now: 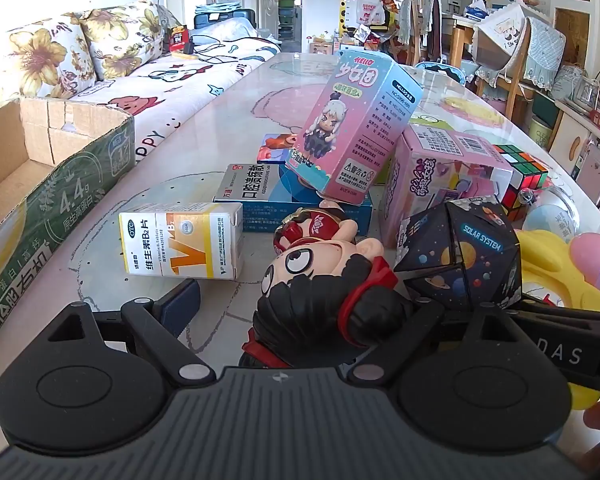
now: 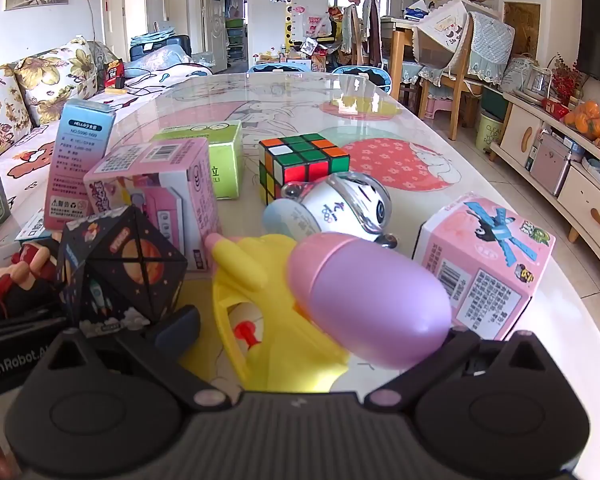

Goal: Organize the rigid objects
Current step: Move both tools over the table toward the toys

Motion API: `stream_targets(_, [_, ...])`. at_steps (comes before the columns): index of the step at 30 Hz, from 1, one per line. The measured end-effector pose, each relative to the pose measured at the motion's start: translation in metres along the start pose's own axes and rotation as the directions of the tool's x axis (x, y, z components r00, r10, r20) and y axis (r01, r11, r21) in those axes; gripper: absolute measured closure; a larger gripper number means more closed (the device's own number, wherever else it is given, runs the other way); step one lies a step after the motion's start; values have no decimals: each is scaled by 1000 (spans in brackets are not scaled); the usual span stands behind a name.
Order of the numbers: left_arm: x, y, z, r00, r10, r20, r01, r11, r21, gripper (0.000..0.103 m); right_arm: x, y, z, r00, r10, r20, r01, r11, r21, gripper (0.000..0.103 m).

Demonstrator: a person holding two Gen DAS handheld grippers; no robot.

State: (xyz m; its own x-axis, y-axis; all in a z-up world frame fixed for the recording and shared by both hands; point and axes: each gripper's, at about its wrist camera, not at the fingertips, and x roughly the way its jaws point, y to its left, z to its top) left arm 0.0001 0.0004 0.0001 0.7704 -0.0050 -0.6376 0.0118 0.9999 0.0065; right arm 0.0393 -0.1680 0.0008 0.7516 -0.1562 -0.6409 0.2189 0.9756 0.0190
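- Two hand-held grippers are working the clutter: my left hand-held gripper (image 1: pixel 300 304) has its jaws apart around a figurine (image 1: pixel 320 276) lying on its side, not yet pinching as far as I can tell.
- My right hand-held gripper (image 2: pixel 320 320) also stands apart, straddling a yellow water gun (image 2: pixel 260 300) with a pink-purple tank (image 2: pixel 372 300).
- I judge the figurine stiff, light plastic, with thin hair and ribbon parts that could snap; I would take it across the round head rather than the limbs.
- The water gun looks hollow and light; its smooth tank seems slippery, so the yellow body by the trigger is the safer hold.
- Just beside the figurine sits a dark solar-system puzzle cube (image 1: pixel 464 256), and to the left a vitamin box (image 1: pixel 182 242) on the bench (image 1: pixel 204 128).
- Farther along lie a blue medicine box (image 1: pixel 260 196), a tilted pink blind box (image 1: pixel 352 128) leaning on it, and a Rubik's cube (image 2: pixel 304 164).
- At far left an open cardboard carton (image 1: pixel 40 168) waits, probably the destination.
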Motion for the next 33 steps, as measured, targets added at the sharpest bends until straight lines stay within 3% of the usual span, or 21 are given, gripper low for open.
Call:
stream_targets(13, [-17, 1, -14, 1000, 19, 5, -19, 1000, 3, 0, -13, -6, -12, 999, 49, -5, -49, 998, -39, 0])
stream_targets(17, [-34, -1, -26, 1000, 21, 6, -21, 999, 26, 0, -25, -9, -19, 1000, 17, -6, -17, 999, -36, 0])
stream_targets(26, [-77, 5, -21, 999, 15, 36, -16, 999, 39, 0, -72, -17, -22, 998, 2, 61, -2, 1000, 8, 1])
stream_targets(33, [-108, 22, -11, 997, 25, 70, -26, 1000, 12, 0, -110, -4, -19, 992, -5, 127, 10, 999, -33, 1])
